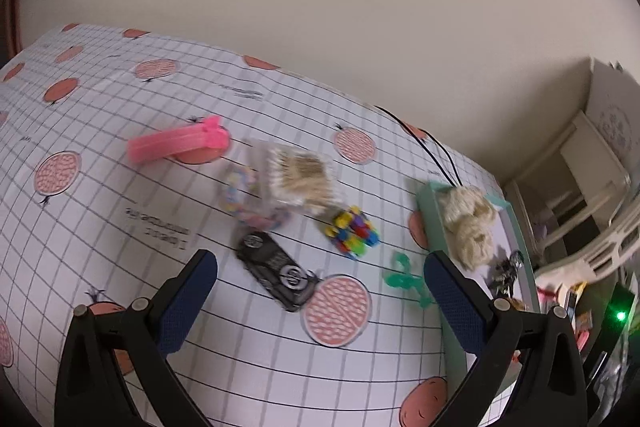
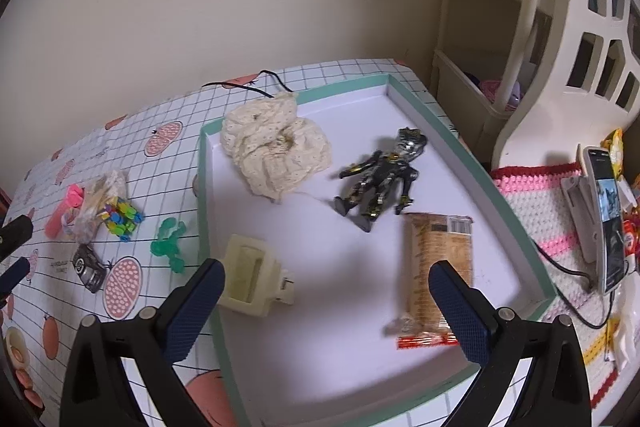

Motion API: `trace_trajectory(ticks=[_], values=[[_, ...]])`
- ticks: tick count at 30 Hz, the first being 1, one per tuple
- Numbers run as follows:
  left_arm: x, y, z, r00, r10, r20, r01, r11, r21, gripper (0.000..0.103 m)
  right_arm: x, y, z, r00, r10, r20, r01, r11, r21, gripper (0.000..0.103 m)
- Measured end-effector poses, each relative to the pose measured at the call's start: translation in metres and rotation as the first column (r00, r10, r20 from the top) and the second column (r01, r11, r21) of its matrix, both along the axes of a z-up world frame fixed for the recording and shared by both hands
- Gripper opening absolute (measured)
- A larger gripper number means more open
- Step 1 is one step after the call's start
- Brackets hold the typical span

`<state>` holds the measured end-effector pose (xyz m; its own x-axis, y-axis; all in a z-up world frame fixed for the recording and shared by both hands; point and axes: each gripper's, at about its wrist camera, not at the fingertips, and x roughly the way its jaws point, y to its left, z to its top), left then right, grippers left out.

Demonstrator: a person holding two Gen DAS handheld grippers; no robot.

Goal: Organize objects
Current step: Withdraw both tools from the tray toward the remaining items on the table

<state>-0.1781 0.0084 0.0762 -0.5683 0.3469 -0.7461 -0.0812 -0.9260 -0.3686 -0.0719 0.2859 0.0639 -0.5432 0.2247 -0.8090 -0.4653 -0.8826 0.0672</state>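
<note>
A white tray with a green rim [image 2: 436, 131] holds a cream knitted cloth [image 2: 276, 151], a dark robot figure [image 2: 380, 179], a snack packet [image 2: 436, 267] and a cream plastic clip case [image 2: 248, 279]. My right gripper [image 2: 326, 303] is open and empty above the tray's near part. On the table lie a black car [image 1: 276, 267], a multicoloured block toy [image 1: 354, 231], a green plastic toy [image 1: 404, 279], a clear bag of cotton swabs [image 1: 300, 179], a pastel bracelet [image 1: 240, 187] and a pink clip [image 1: 176, 143]. My left gripper [image 1: 320, 291] is open and empty above the black car.
The table has a grid cloth with pink fruit prints [image 1: 336, 311]. A black cable [image 1: 436, 151] runs past the tray [image 1: 430, 211]. To the right stand a cream plastic shelf [image 2: 520, 27] and a phone on a stand [image 2: 604, 211] on a crocheted mat [image 2: 548, 223].
</note>
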Motion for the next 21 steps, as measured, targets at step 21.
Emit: trace_trajectory(ticks=[21], values=[[-0.011,-0.036,-0.017,0.996,0.086,0.014,-0.086,0.996,0.005,0.103,-0.047,-0.077,0.001,0.982,0.18,-0.053,-0.183,0.982,-0.054,0.103]])
